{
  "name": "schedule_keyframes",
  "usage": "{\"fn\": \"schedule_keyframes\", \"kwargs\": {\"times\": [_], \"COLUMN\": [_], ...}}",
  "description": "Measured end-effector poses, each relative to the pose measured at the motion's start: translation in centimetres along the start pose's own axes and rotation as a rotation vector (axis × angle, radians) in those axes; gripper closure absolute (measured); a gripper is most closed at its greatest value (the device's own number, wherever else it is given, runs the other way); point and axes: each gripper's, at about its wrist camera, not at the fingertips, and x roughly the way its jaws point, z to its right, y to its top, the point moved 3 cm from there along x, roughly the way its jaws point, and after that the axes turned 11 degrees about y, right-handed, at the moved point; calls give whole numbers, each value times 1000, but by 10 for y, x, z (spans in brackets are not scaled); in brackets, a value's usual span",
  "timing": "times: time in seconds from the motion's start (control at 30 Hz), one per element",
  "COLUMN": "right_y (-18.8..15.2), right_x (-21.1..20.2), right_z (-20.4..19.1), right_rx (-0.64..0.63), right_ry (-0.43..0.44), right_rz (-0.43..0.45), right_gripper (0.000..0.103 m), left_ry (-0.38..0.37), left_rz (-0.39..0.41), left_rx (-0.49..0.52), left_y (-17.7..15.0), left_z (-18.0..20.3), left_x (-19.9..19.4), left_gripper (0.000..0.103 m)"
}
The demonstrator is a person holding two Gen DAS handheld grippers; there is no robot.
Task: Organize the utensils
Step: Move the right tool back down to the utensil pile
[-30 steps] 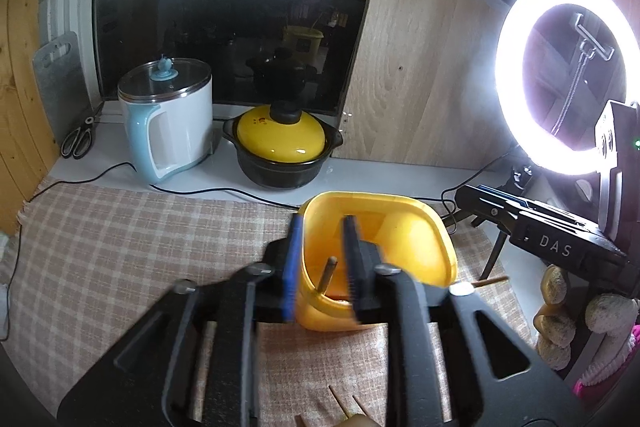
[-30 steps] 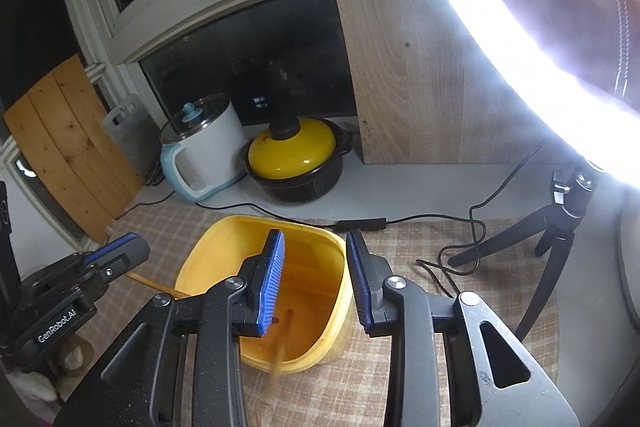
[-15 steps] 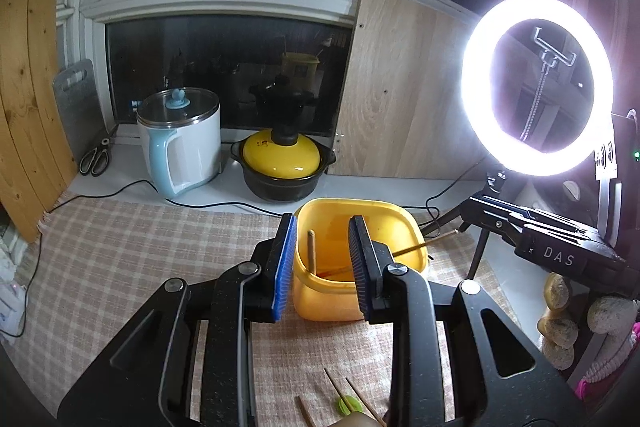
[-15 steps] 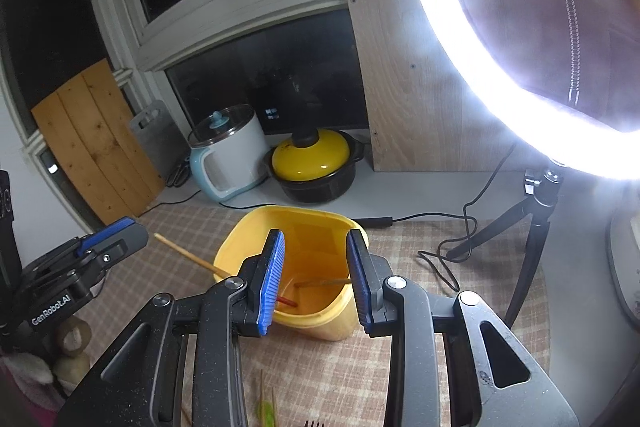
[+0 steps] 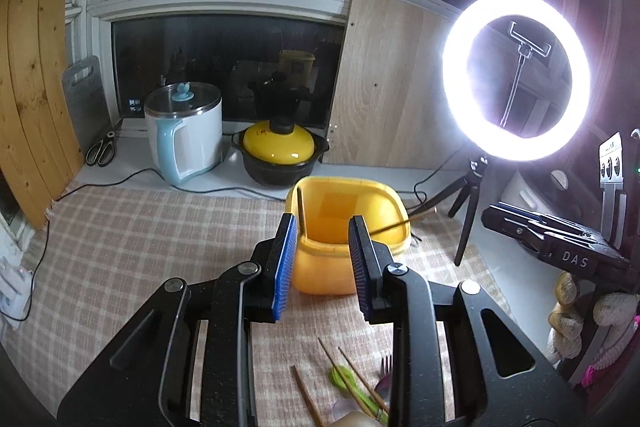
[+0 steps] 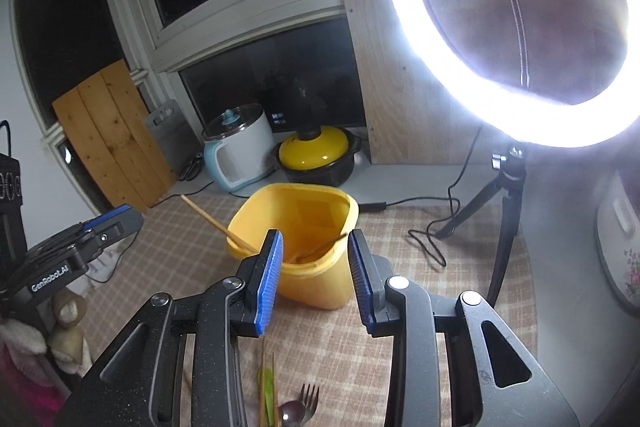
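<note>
While both grippers hover above the checked cloth (image 5: pixel 120 247), the yellow container (image 5: pixel 348 227) sits at the centre of each view, just beyond the blue-padded fingertips. In the left wrist view the left gripper (image 5: pixel 322 267) has its jaws parted with nothing between the pads; only the container's front wall shows through the gap. In the right wrist view the right gripper (image 6: pixel 314 275) has its jaws opening, and nothing is held between them either.

Two wooden chopsticks (image 6: pixel 216 223) lean inside the container, one sticking out over its left rim in the right wrist view, the other resting against the right rim. At the bottom of both frames more utensils lie flat on the cloth: loose chopsticks (image 5: pixel 352 375), a green utensil (image 5: pixel 348 383), a fork (image 6: pixel 308 399) and a spoon (image 6: pixel 290 413), close together and partly hidden by the gripper bodies.

Behind the container, toward the upper middle of the left wrist frame, a white electric pot (image 5: pixel 186 135) with a pale blue handle stands beside a black casserole (image 5: pixel 280 155) with a yellow lid. Scissors (image 5: pixel 102 149) lie at the left by a grey cutting board (image 5: pixel 82 95). A lit ring light (image 5: pixel 516 75) on a small tripod fills the upper right.
</note>
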Motion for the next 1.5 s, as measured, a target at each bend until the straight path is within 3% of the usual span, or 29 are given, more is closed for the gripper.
{"fn": "schedule_keyframes", "kwargs": {"times": [0.43, 0.9, 1.23, 1.5], "right_y": [-58, -106, -125, -137], "right_x": [-9, 30, 69, 101], "right_z": [16, -5, -12, -15], "right_rx": [55, -3, -1, 10], "right_ry": [61, 167, 236, 285], "right_rz": [-143, -362, -500, -619], "right_gripper": [70, 70, 70, 70], "left_ry": [19, 51, 6, 3], "left_rz": [-118, -322, -570, -651], "left_rx": [-63, -136, -297, -432], "left_y": [-46, -119, -189, -208], "left_z": [-31, -58, -61, -61], "left_x": [-10, -3, 14, 25], "left_gripper": [77, 77, 77, 77]}}
